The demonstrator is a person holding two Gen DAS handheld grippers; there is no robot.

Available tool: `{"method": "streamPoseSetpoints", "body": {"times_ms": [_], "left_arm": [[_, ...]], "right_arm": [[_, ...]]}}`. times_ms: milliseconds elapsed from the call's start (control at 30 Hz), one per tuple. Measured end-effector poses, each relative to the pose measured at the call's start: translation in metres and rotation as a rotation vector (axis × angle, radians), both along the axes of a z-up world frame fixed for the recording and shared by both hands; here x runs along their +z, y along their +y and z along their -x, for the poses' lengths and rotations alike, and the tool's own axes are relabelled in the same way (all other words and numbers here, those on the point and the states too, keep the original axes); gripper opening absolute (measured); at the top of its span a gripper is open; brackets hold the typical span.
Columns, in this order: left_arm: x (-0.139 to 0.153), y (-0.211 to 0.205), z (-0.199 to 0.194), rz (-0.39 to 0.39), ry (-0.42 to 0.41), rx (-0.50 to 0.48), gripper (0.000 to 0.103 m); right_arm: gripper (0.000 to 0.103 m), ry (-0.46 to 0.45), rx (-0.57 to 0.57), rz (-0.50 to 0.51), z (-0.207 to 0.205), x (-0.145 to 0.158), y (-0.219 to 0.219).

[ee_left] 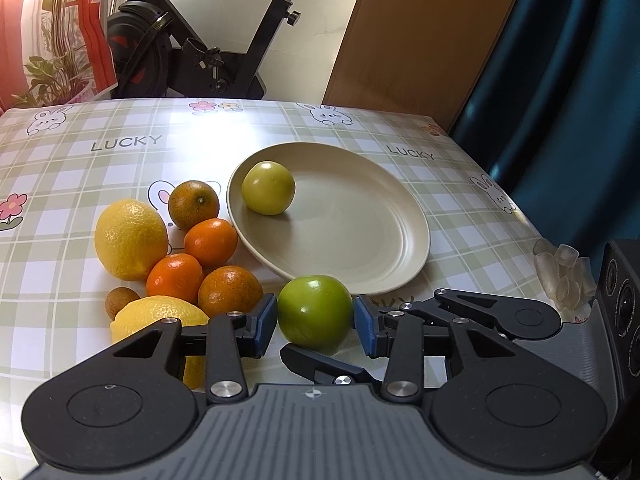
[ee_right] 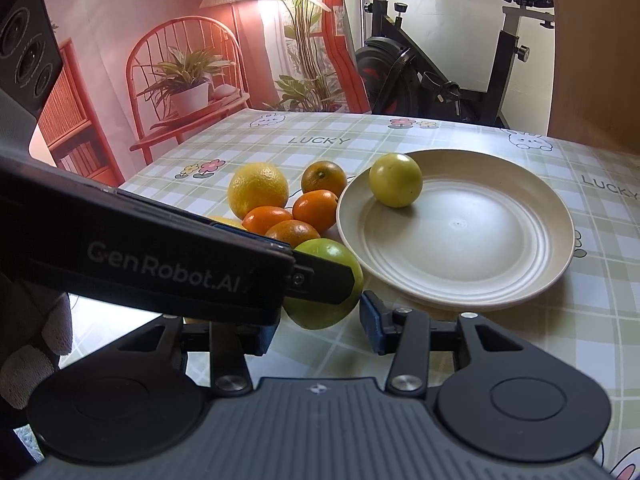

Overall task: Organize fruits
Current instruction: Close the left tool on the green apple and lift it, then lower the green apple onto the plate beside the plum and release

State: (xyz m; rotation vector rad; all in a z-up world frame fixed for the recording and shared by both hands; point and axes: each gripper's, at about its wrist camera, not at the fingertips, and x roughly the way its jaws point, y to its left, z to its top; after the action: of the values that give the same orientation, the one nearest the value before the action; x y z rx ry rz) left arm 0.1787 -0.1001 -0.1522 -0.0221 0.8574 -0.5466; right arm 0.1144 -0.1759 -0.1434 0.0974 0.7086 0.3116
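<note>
The left claw (ee_left: 316, 320) sits low over the worktop (ee_left: 100, 168) with its blue pads either side of the green apple (ee_left: 314, 312), apart and close to its flanks, though I can't tell if they touch the skin. That apple rests on the cloth just off the near rim of the cream plate (ee_left: 360, 248), not on it. The right claw (ee_right: 316, 328) hangs behind it, jaws apart and empty, with the left tool's black body crossing right in front of its camera.

What worries me is the crowding. A round, glossy apple could squirt out forward if the pads close off-centre, and it would roll into the plate edge or the citrus. Just to the left the oranges (ee_left: 208, 256) and two lemons (ee_left: 132, 240) sit packed together, one orange nearly against the left pad (ee_left: 266, 320); any sideways drift would knock that heap loose. The yellow-green apple (ee_left: 269, 188) on the plate stands near its far rim, and a hard set-down beside it might send it rolling. The two tools are also close enough to clash.
</note>
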Motion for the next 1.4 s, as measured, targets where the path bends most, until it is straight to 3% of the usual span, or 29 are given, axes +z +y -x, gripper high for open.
{"method": "streamPoseSetpoints", "body": {"times_ms": [333, 700, 1167, 1400], "left_arm": [[0.019, -0.016, -0.032, 0.041, -0.04, 0.008, 0.045], [-0.005, -0.02, -0.082, 0.057, 0.067, 0.054, 0.045], [-0.018, -0.026, -0.094, 0.015, 0.067, 0.093, 0.044], [-0.007, -0.019, -0.086, 0.029, 0.03, 0.126, 0.044]], "right_arm": [[0.046, -0.052, -0.014, 0.023, -0.02, 0.023, -0.013], [0.046, -0.002, 0.013, 0.077, -0.068, 0.006, -0.018], [0.046, 0.042, 0.016, 0.079, -0.09, -0.011, -0.013], [0.047, 0.044, 0.01, 0.097, -0.088, -0.008, -0.008]]}}
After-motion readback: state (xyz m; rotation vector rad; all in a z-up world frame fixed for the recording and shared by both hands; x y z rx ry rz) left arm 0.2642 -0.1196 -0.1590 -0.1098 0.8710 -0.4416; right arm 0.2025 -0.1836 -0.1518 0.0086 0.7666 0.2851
